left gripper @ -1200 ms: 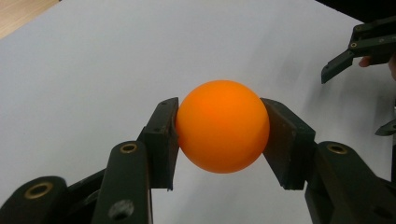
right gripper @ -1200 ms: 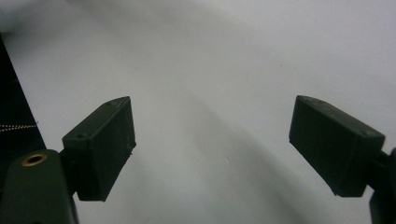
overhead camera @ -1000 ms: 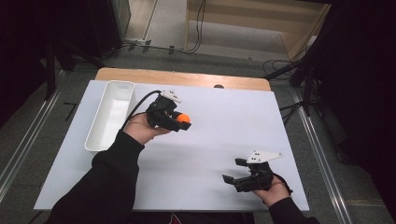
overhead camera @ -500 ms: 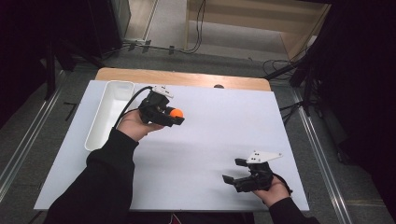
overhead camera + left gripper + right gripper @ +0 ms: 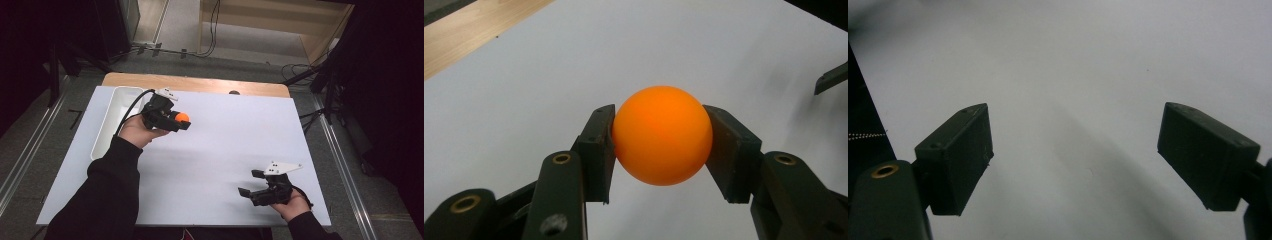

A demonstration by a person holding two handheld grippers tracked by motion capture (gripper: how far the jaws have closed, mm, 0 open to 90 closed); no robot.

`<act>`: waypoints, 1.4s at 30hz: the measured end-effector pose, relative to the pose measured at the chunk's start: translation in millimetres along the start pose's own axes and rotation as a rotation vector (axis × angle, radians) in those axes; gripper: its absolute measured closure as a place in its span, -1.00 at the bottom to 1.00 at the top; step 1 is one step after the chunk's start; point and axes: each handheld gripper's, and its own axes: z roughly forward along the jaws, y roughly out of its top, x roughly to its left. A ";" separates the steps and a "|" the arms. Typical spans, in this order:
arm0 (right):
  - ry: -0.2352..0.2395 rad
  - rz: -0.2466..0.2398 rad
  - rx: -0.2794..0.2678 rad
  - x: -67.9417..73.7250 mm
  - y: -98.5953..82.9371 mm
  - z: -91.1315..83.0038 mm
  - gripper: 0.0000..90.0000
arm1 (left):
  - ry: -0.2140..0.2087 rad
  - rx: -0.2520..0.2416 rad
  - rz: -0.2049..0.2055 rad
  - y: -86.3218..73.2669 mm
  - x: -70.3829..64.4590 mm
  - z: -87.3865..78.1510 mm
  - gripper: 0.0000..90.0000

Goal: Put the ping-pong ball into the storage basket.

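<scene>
An orange ball [image 5: 182, 118] [image 5: 661, 135] is clamped between the jaws of my left gripper [image 5: 181, 122] [image 5: 659, 152], which is shut on it and held above the white table's back left part, just right of the white tray [image 5: 107, 125]. Near the front right edge of the table, my right gripper [image 5: 251, 183] [image 5: 1075, 160] rests low over the surface. Its jaws stand wide apart with nothing between them.
The long white tray lies along the left side of the white table top [image 5: 225, 140]. A bare wooden strip [image 5: 200, 85] runs along the far edge. Cables and stands [image 5: 320, 90] lie on the floor beyond the table.
My left gripper, with the orange ball in it, has moved left and a little farther back, toward the tray. The right gripper has stayed where it was.
</scene>
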 end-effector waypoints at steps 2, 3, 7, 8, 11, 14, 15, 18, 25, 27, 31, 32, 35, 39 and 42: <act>0.000 0.000 0.000 0.0 0.0 0.0 -0.71 | -0.002 -0.005 -0.005 -0.5 1.8 -1.9 0.12; 0.000 -0.001 0.001 0.0 0.0 0.1 -0.71 | 0.002 -0.005 -0.004 -0.6 2.4 -3.1 0.12; 0.000 0.000 0.001 0.0 0.0 0.1 -0.71 | 0.010 -0.017 -0.016 -1.9 6.3 -6.6 0.12; -0.001 0.000 0.000 0.1 -0.1 0.2 -0.71 | 0.015 -0.013 -0.019 -2.2 7.7 -7.9 0.12; -0.002 -0.001 0.001 -0.3 -0.1 0.1 -0.71 | 0.026 -0.020 -0.026 -3.6 11.0 -10.7 0.12; -0.001 -0.001 0.001 -0.1 -0.1 0.1 -0.71 | 0.034 -0.022 -0.032 -4.5 13.2 -13.0 0.12; -0.001 -0.002 0.001 -0.2 -0.1 0.2 -0.71 | 0.042 -0.019 -0.032 -4.7 14.4 -14.1 0.12; 0.000 0.000 0.001 -0.1 -0.1 0.0 -0.71 | 0.052 -0.025 -0.036 -5.6 16.5 -16.1 0.12; -0.002 -0.001 0.000 -0.1 -0.1 0.4 -0.71 | 0.072 -0.028 -0.050 -8.1 22.7 -21.1 0.12; -0.001 0.000 0.001 0.0 -0.1 0.3 -0.71 | 0.070 -0.030 -0.055 -8.4 23.9 -22.4 0.12; 0.000 0.001 0.001 0.2 -0.1 0.3 -0.71 | 0.073 -0.034 -0.063 -10.4 27.7 -25.4 0.12; 0.000 0.001 0.001 0.2 -0.1 0.3 -0.71 | 0.076 -0.032 -0.068 -11.3 29.4 -26.4 0.12; 0.001 0.002 0.001 0.2 -0.1 0.4 -0.71 | 0.090 -0.023 -0.071 -13.2 33.4 -27.9 0.12; 0.001 0.000 0.000 0.2 0.0 0.2 -0.71 | 0.095 -0.032 -0.089 -14.8 36.2 -29.5 0.12; -0.001 -0.001 0.001 -0.2 0.0 0.2 -0.71 | 0.106 -0.028 -0.088 -15.7 38.5 -31.1 0.12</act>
